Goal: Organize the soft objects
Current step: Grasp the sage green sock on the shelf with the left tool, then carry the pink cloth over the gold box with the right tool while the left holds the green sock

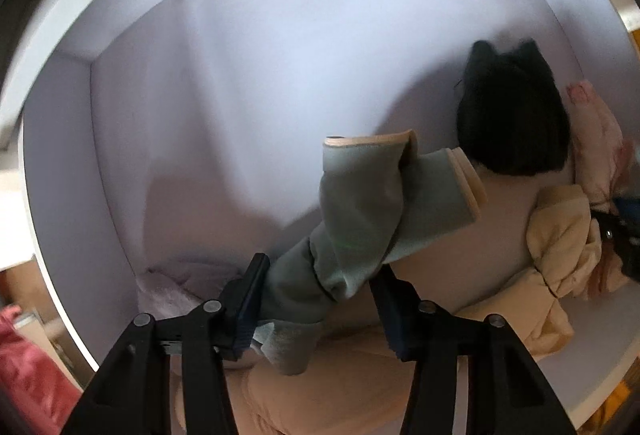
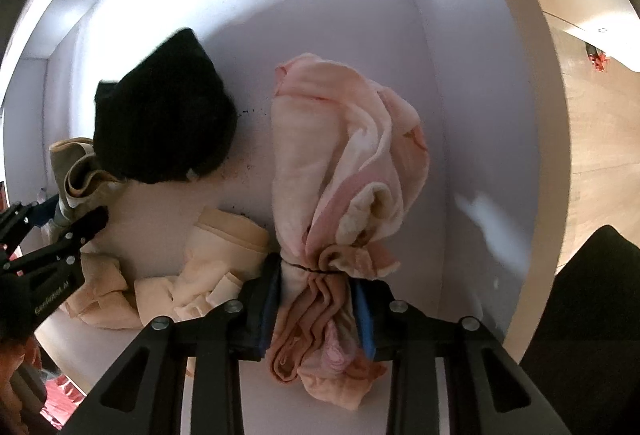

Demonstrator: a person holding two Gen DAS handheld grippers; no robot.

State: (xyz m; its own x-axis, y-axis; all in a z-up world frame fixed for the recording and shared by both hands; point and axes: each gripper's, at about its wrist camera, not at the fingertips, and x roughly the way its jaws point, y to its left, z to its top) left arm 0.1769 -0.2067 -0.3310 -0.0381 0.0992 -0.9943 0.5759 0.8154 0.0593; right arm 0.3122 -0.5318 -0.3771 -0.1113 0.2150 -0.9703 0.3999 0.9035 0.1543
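Left gripper (image 1: 320, 299): points straight down; jaws partly closed around a grey-green cloth (image 1: 360, 219), left pad touching, right pad contact unclear | Right gripper (image 2: 316, 307): points steeply down; jaws nearly closed, both pads clamped on a bunched pink cloth (image 2: 344, 171)

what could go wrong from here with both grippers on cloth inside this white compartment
1. The left gripper has only a bunched end of the grey-green garment between its fingers; the rest hangs loose and might slip out or drag the cream garment beneath.
2. The right gripper pinches the pink cloth at one narrow gather, so the bundle may unroll if lifted.
3. The black hat leans nearby and could topple.
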